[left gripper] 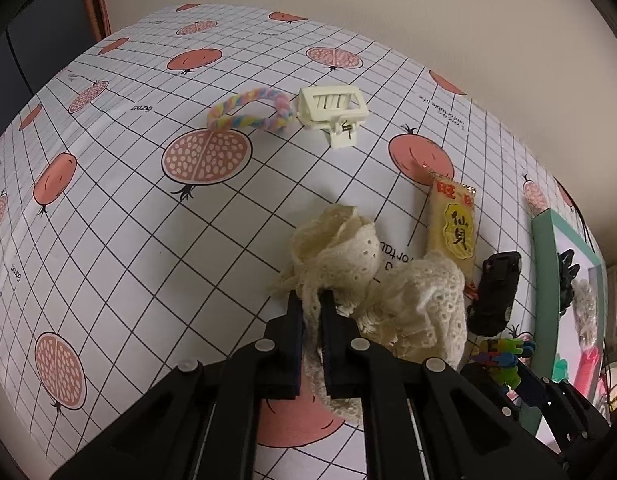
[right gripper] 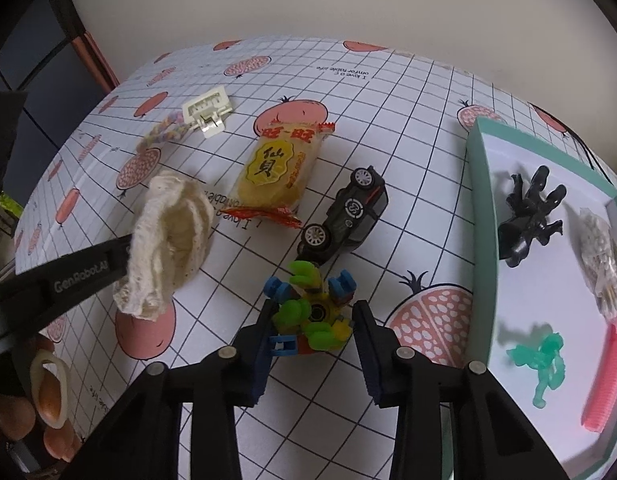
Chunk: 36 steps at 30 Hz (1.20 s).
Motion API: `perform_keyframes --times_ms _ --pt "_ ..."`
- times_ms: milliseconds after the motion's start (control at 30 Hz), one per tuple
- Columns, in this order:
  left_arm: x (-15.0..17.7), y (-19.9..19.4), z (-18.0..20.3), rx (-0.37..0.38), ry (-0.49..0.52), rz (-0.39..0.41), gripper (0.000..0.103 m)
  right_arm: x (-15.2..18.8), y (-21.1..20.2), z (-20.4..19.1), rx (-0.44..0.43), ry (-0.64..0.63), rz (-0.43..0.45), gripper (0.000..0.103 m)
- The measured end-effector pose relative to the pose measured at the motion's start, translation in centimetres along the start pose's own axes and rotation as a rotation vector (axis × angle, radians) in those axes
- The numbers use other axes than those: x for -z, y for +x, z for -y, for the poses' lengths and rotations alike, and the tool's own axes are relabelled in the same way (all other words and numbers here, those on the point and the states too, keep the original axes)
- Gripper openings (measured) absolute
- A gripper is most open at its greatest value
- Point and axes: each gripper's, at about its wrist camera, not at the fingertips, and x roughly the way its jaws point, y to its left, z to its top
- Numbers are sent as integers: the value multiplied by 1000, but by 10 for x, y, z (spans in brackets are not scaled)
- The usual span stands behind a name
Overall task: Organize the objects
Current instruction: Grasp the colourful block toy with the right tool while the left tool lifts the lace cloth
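Observation:
My left gripper [left gripper: 311, 300] is shut on a cream lace scrunchie [left gripper: 348, 248], which bunches out ahead of the fingers; the right wrist view shows the scrunchie [right gripper: 168, 232] draped off that gripper's finger [right gripper: 108, 256] at the left. My right gripper [right gripper: 313, 308] is shut on a colourful block toy robot [right gripper: 308, 312] in green, blue and yellow, its pads against both sides. The toy sits low over the pomegranate-print tablecloth [right gripper: 388, 128]. A teal-walled box [right gripper: 482, 216] stands to the right.
On the cloth lie a yellow snack packet [right gripper: 278, 172], a black toy car [right gripper: 344, 216], a white hair claw [left gripper: 332, 112] and a pastel braided hair tie [left gripper: 248, 114]. The box holds a black claw clip [right gripper: 528, 212], a green figure [right gripper: 544, 364], a pink comb [right gripper: 608, 380] and a small bag [right gripper: 600, 252].

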Motion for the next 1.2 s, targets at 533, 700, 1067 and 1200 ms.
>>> perform_keyframes --times_ms 533,700,1067,1200 --pt "-18 -65 5 56 -3 175 7 -8 -38 14 -16 28 80 40" --pt "-20 -90 15 87 8 239 7 -8 -49 27 -16 55 102 40" --pt "-11 -107 62 202 75 282 7 7 -67 94 38 178 116 40" --pt "-3 -103 88 261 112 264 7 18 -71 123 77 225 107 40"
